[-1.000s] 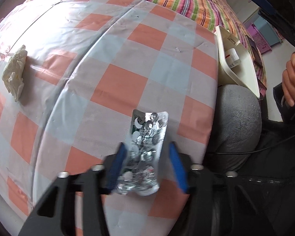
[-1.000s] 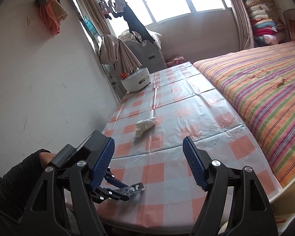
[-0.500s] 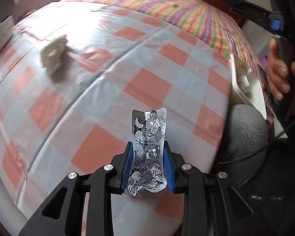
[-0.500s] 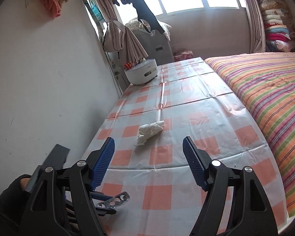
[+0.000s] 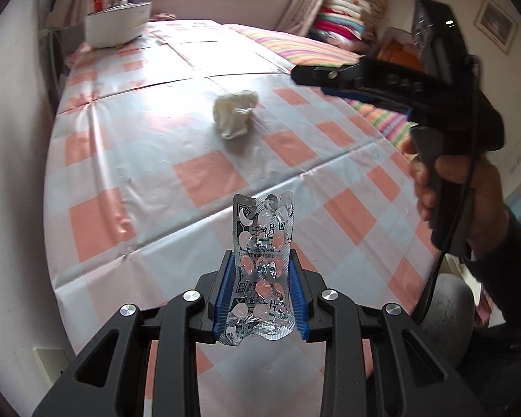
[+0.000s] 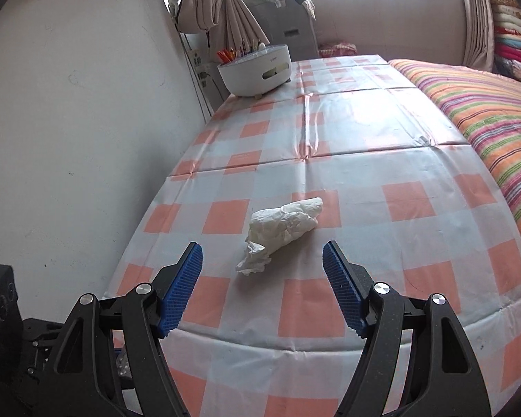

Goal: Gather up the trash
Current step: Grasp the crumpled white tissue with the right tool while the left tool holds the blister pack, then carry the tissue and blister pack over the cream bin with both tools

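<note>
Left wrist view: the left hand-held gripper [image 5: 260, 288], low centre and tilted downward, pinches an empty blister pack [image 5: 263, 264] upright. At right, a hand [image 5: 458, 194] holds the right hand-held gripper [image 6: 262, 286] spread above the bench [image 6: 382, 160]; crumpled tissue [image 6: 281, 231] lies mid-frame.

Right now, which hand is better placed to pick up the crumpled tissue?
Right. Its tongs are open and empty, facing the tissue; the left tongs are shut on the blister pack.
</note>
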Demonstrator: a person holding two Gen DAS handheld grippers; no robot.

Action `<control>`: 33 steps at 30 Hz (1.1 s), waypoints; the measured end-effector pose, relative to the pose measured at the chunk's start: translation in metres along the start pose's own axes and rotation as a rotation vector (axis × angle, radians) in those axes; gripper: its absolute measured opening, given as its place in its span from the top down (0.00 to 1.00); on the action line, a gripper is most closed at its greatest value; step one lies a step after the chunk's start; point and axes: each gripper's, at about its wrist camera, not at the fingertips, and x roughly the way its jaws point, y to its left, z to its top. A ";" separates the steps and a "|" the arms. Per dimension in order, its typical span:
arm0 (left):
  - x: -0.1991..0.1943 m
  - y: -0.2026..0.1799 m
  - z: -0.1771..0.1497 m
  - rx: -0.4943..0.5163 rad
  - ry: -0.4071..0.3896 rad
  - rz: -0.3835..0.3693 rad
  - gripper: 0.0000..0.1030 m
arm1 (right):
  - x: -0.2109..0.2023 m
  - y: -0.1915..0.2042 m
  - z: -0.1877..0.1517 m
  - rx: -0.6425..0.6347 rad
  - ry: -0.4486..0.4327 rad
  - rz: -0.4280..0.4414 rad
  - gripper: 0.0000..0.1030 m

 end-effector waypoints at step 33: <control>-0.038 0.001 -0.016 -0.115 -0.118 -0.065 0.72 | 0.051 0.028 -0.001 -0.125 0.077 -0.179 0.68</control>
